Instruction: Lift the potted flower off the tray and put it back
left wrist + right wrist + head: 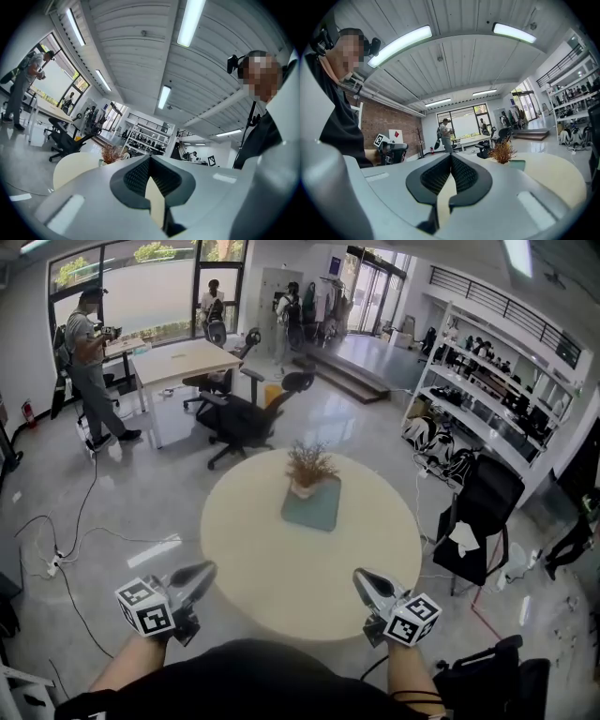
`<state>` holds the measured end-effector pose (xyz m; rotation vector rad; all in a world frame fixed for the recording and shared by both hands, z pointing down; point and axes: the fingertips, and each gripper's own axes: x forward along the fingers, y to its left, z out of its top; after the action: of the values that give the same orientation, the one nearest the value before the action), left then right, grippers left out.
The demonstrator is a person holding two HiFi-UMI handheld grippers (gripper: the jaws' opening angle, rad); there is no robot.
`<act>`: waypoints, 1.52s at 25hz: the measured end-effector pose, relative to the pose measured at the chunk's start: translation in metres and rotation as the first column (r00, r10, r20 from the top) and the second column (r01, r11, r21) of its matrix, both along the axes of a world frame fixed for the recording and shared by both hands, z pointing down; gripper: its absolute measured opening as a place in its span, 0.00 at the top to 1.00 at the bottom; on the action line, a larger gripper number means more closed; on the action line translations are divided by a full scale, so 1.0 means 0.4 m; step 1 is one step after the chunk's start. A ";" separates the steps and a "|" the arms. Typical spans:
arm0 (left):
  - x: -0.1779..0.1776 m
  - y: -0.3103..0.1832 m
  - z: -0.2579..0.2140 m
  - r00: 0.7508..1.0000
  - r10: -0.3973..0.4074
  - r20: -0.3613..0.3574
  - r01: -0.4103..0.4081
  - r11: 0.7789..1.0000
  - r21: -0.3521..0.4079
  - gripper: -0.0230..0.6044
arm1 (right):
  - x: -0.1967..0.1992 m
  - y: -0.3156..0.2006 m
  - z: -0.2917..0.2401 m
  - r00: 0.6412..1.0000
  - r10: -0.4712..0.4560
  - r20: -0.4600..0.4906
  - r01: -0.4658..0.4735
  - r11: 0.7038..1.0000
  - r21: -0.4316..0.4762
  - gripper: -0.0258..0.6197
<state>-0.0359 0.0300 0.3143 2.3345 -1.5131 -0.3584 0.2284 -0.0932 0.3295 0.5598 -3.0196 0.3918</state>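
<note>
The potted flower (307, 472), a dry brown tuft in a small pale pot, stands on a teal tray (314, 505) at the far side of a round cream table (281, 568). My left gripper (202, 573) hovers at the table's near left edge, shut and empty. At the near right edge my right gripper (364, 579) is likewise shut with nothing in it. Both are well short of the pot. In the left gripper view the shut gripper (150, 157) points past the flower (111, 153). The right gripper view shows the shut gripper (451, 157), with the flower (502, 152) and tray (517, 164) off to its right.
Black office chairs (239, 418) stand beyond the table and another black chair (483, 512) is at its right. White shelving (497, 371) lines the right wall. A person (89, 362) stands at the back left by a desk (183, 362). Cables (56, 559) lie on the floor at left.
</note>
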 end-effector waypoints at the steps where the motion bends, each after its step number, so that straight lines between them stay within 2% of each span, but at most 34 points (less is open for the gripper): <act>1: 0.003 -0.014 0.003 1.000 0.001 0.002 -0.001 1.000 0.000 0.97 | -0.001 -0.016 0.005 1.000 -0.004 0.001 0.004 1.000 -0.004 0.93; 5: -0.011 -0.062 0.027 1.000 0.003 0.006 -0.002 1.000 -0.027 0.97 | -0.021 -0.065 0.026 1.000 -0.008 0.003 0.008 1.000 -0.019 0.93; 9: -0.075 -0.118 0.056 1.000 0.011 -0.020 -0.012 0.999 -0.048 0.97 | -0.065 -0.111 0.051 1.000 0.023 -0.004 -0.023 0.999 -0.038 0.93; 14: -0.208 -0.211 0.043 0.995 0.096 -0.027 -0.096 0.995 -0.024 0.97 | -0.185 -0.161 0.021 0.995 0.099 -0.033 -0.100 0.995 -0.023 0.92; 19: -0.388 -0.302 0.027 0.986 0.169 -0.003 -0.169 0.986 0.003 0.97 | -0.323 -0.201 0.001 0.982 0.178 -0.056 -0.179 0.984 -0.010 0.90; 22: -0.449 -0.359 0.042 0.977 0.215 0.004 -0.215 0.977 0.007 0.97 | -0.380 -0.230 0.004 0.974 0.211 -0.076 -0.212 0.977 0.000 0.87; 25: -0.456 -0.405 0.065 0.976 0.216 -0.004 -0.216 0.976 -0.008 0.97 | -0.393 -0.259 0.023 0.975 0.205 -0.089 -0.206 0.979 0.001 0.84; 30: -0.428 -0.480 0.100 0.985 0.171 -0.020 -0.171 0.985 -0.008 0.97 | -0.358 -0.348 0.056 0.976 0.174 -0.129 -0.177 0.984 -0.010 0.78; 34: -0.387 -0.539 0.136 0.990 0.143 0.001 -0.143 0.990 -0.018 0.97 | -0.323 -0.443 0.085 0.981 0.146 -0.127 -0.149 0.989 -0.015 0.71; 38: -0.358 -0.607 0.200 0.993 0.116 0.026 -0.114 0.992 -0.061 0.97 | -0.326 -0.545 0.164 0.982 0.124 -0.145 -0.128 0.992 -0.019 0.63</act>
<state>-0.1790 -0.2127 0.3943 2.3772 -1.3747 -0.2481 0.0979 -0.3113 0.3950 0.7462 -2.8458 0.3810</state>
